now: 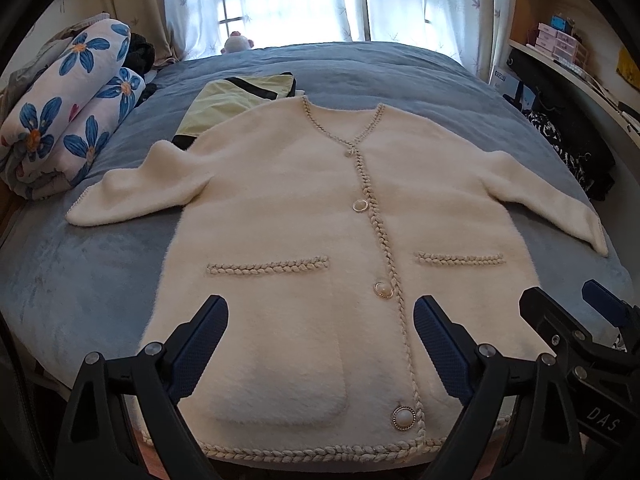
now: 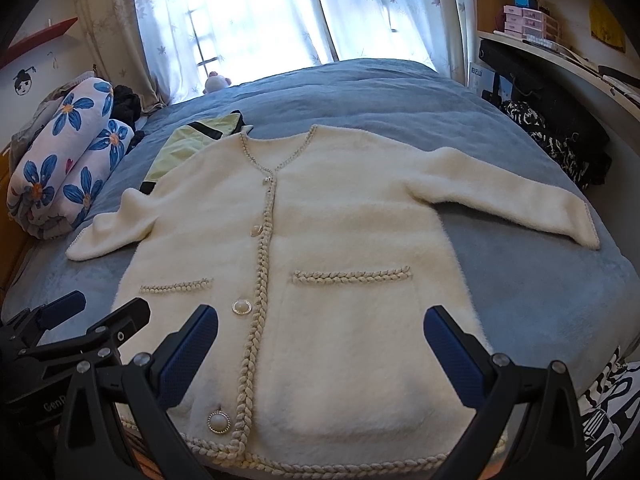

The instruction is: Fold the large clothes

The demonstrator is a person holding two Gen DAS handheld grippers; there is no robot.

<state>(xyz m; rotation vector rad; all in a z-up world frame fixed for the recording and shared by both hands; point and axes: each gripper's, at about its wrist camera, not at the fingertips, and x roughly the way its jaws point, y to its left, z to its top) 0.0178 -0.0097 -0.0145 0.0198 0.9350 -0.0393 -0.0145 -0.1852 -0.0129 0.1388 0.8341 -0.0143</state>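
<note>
A home bedroom, seemingly: a blue-covered bed point(image 1: 380, 76) is filling the frame's middle, sheer curtains point(image 1: 420, 0) are hanging above, cluttered shelves point(image 1: 560, 40) are standing upper right.

A bed point(image 1: 420, 80) covered in a blue-grey blanket fills the room. Behind it, bright daylight comes through sheer white curtains point(image 1: 420, 0) printed with small leaves, over a window point(image 2: 240, 12). Wooden shelves point(image 1: 560, 32) with small boxes stand on the right. A rolled flowered quilt point(image 1: 68, 112) lies on the left.
</note>
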